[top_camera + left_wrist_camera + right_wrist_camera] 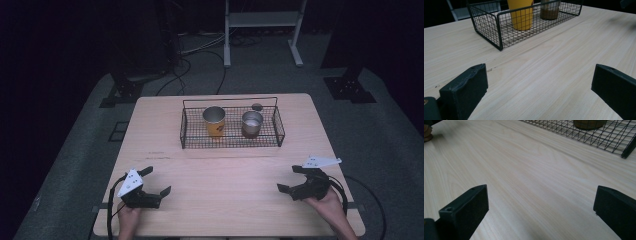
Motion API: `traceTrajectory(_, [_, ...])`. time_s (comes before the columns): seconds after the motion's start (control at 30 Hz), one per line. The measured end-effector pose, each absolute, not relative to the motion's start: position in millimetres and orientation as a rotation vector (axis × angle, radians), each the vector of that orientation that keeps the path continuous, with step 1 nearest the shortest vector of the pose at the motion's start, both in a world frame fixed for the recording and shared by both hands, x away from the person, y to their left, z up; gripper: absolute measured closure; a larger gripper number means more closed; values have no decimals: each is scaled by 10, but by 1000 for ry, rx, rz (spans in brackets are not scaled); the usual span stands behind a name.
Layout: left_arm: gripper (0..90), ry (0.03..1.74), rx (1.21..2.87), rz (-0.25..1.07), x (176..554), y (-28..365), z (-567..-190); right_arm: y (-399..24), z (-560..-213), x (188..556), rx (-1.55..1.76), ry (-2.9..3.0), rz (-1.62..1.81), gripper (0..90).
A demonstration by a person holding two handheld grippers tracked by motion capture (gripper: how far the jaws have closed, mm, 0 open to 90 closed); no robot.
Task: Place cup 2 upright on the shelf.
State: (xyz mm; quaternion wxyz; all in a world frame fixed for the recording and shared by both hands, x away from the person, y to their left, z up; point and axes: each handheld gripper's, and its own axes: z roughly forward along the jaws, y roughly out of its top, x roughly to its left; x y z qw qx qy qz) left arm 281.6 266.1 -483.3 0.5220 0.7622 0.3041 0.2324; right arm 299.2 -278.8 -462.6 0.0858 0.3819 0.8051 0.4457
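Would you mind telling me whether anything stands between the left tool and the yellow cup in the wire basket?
Only the basket's own wall. The left tool is open over bare table. The yellow cup stands upright inside the wire basket, whose mesh side faces the tool, so the cup looks reachable from above.

A pale wooden worktop [225, 170] fills the middle of the frame. In its upper half stands a black wire basket [231, 137] holding a yellow cup [214, 121] on the left and a brown cup [251, 124] on the right, apart from each other. At the lower left the left tongs [158, 181] rest spread wide; at the lower right the right tongs [289, 178] are likewise spread, both well apart from the basket.
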Motion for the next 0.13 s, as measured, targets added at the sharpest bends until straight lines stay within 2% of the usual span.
traceTrajectory(0.13, [0, 731, 1825, 556, 2817, 2662, -4833, -2789, -4653, 2942, 1138, 2402, 1329, 0])
